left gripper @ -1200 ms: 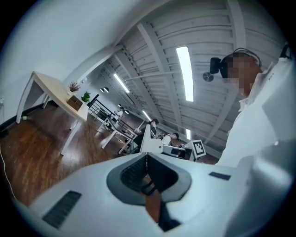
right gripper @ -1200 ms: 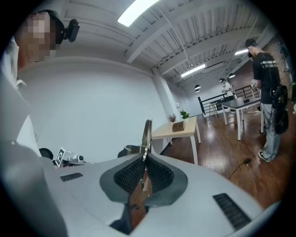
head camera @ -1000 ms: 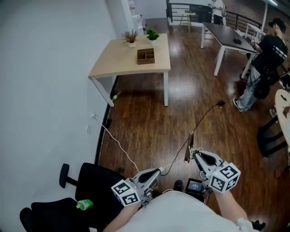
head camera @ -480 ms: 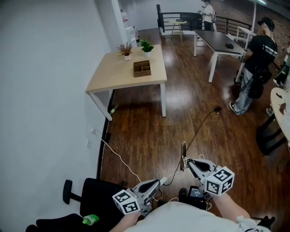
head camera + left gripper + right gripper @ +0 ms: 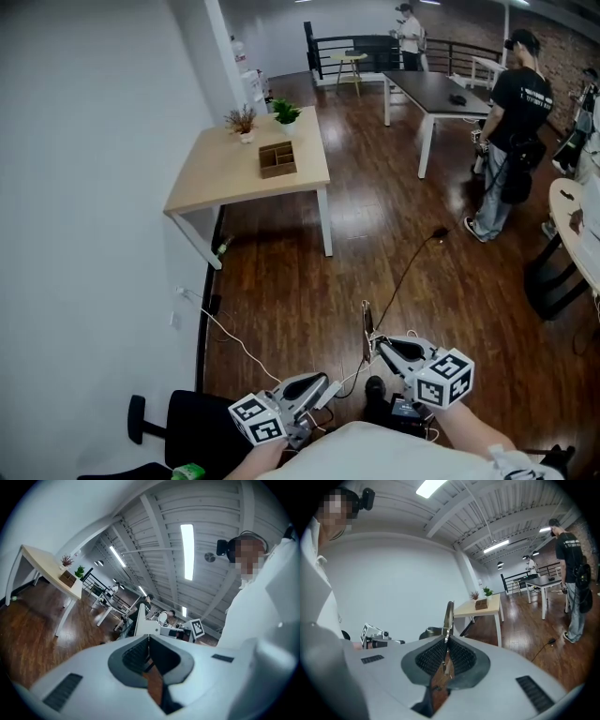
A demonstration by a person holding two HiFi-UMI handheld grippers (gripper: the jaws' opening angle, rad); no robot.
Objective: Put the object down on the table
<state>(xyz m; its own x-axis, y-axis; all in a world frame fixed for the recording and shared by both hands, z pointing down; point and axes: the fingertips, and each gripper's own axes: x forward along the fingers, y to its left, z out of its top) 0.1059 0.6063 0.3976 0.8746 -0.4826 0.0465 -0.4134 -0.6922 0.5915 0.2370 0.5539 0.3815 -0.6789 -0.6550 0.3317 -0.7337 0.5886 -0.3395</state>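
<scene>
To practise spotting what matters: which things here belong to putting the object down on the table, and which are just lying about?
Job: right hand-held gripper, the thin metal strip in it, light wooden table.
Lying about: wooden box, potted plant, floor cable, black chair, dark table.
</scene>
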